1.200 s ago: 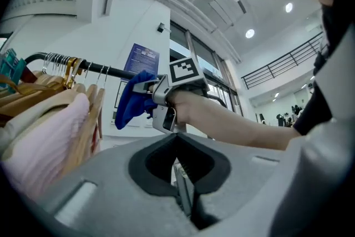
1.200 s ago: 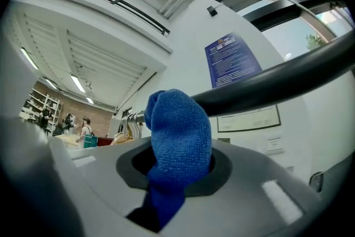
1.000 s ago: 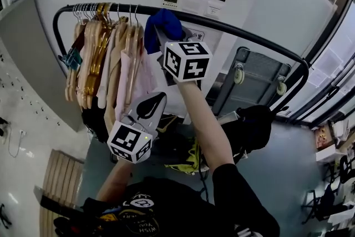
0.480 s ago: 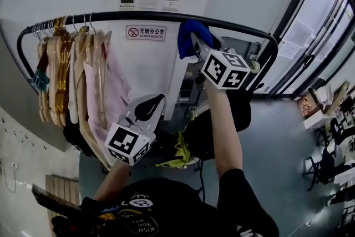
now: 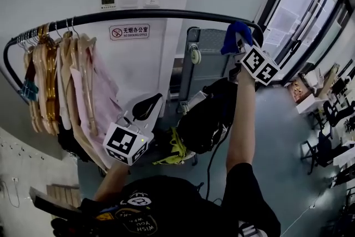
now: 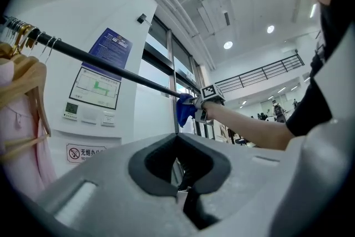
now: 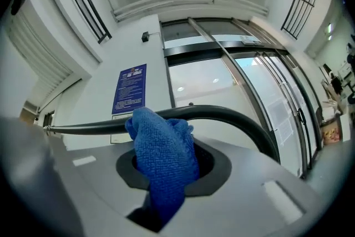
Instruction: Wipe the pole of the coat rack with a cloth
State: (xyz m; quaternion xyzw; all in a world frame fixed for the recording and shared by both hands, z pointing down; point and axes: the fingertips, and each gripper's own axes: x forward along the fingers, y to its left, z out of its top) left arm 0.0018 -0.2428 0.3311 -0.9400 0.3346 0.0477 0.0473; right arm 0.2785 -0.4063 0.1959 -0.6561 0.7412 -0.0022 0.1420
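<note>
The coat rack's black pole (image 5: 161,13) runs across the head view and bends down at its right end (image 7: 244,122). A blue cloth (image 5: 232,36) (image 7: 163,152) is pressed on the pole close to that bend, with my right gripper (image 5: 241,44) shut on it. It also shows far off in the left gripper view, as the blue cloth (image 6: 184,109) on the pole (image 6: 100,61). My left gripper (image 5: 145,109) hangs low below the pole, jaws closed with nothing between them (image 6: 182,197).
Several wooden hangers with pink garments (image 5: 72,80) crowd the pole's left end. A grey platform cart (image 5: 208,64) leans on the wall behind. Black bags (image 5: 208,114) lie under the rack. Glass windows (image 5: 310,14) stand to the right.
My right gripper has slid the blue cloth along the pole to the right, from the hangers' side to the bend at the right end. The left gripper has stayed low.
</note>
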